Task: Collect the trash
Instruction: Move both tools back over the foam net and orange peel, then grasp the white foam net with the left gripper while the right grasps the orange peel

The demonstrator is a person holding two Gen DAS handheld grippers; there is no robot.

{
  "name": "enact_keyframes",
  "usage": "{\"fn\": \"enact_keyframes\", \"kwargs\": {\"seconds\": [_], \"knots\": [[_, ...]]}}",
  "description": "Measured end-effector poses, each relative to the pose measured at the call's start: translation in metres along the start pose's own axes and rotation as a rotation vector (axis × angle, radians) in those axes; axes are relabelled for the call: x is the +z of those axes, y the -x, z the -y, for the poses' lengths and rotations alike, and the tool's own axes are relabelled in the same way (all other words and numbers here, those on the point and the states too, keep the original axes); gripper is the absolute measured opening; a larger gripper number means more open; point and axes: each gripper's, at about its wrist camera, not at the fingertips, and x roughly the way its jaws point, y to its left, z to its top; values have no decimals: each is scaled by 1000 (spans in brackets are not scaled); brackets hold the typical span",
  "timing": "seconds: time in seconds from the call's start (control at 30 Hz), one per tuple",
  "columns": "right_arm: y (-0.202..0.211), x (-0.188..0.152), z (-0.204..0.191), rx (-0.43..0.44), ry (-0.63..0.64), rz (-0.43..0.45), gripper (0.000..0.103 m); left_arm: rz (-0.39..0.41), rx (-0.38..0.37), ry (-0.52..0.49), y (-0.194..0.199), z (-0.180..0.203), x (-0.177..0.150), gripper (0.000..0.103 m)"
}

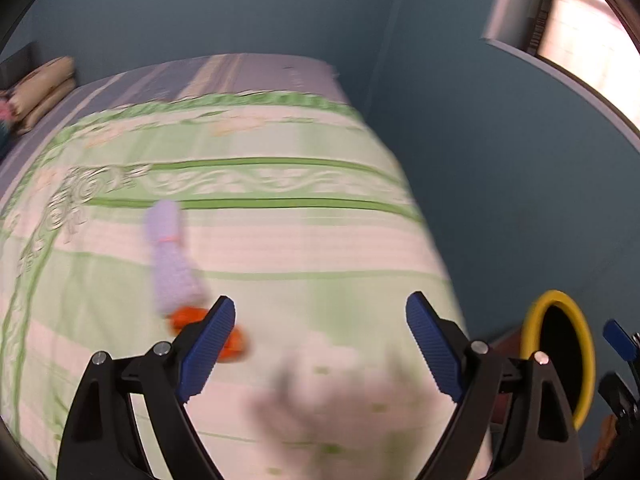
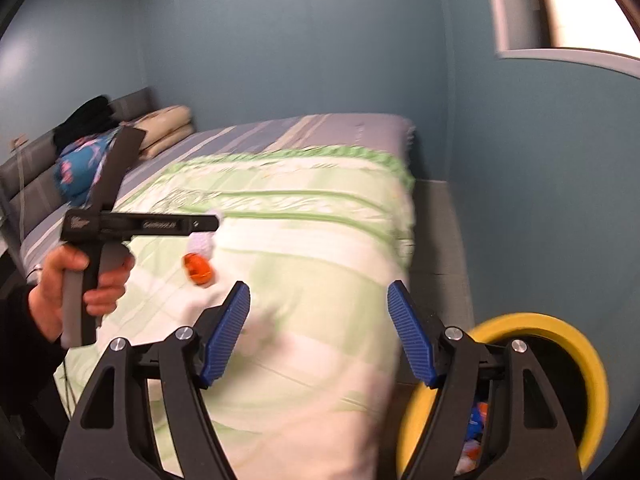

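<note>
On the green and white bedspread [image 1: 304, 240] lie an orange wrapper [image 1: 188, 318], a pale lilac bag tied with a red band [image 1: 170, 256] and a blurred white crumpled piece [image 1: 324, 364]. My left gripper [image 1: 320, 336] is open and empty, above the white piece, with the orange wrapper beside its left finger. In the right wrist view the orange wrapper [image 2: 197, 270], lilac bag [image 2: 202, 242] and white piece [image 2: 260, 332] show too. My right gripper [image 2: 319, 330] is open and empty over the bed's near right part. A yellow-rimmed black bin [image 2: 560, 344] stands at the right.
The bin also shows in the left wrist view [image 1: 560, 356], on the floor beside the bed, with trash inside. Folded pillows [image 2: 166, 126] and a blue patterned bundle [image 2: 78, 172] lie at the headboard. Blue walls close in behind and to the right. The left hand-held gripper body [image 2: 120, 224] crosses the right view.
</note>
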Motion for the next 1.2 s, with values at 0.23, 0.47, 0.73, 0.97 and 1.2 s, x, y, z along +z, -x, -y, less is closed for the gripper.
{"fn": "enact_keyframes", "kwargs": {"seconds": [0.23,0.47,0.73,0.97,1.2], "knots": [[-67,6,-48,132,65,-76,68,-38,111,105,-23,-89,1,84],[-134,3,-99,236,171,-153,68,-77,156,164,-58,-143,4,84],[-203,-4,-137,318,229,-227,67,-113,158,217,-91,-178,10,84],[-247,-8,-149,313,207,-268,66,-126,104,256,-113,-185,17,84],[-266,-7,-158,318,212,-288,65,-122,80,223,-124,-170,25,84]]}}
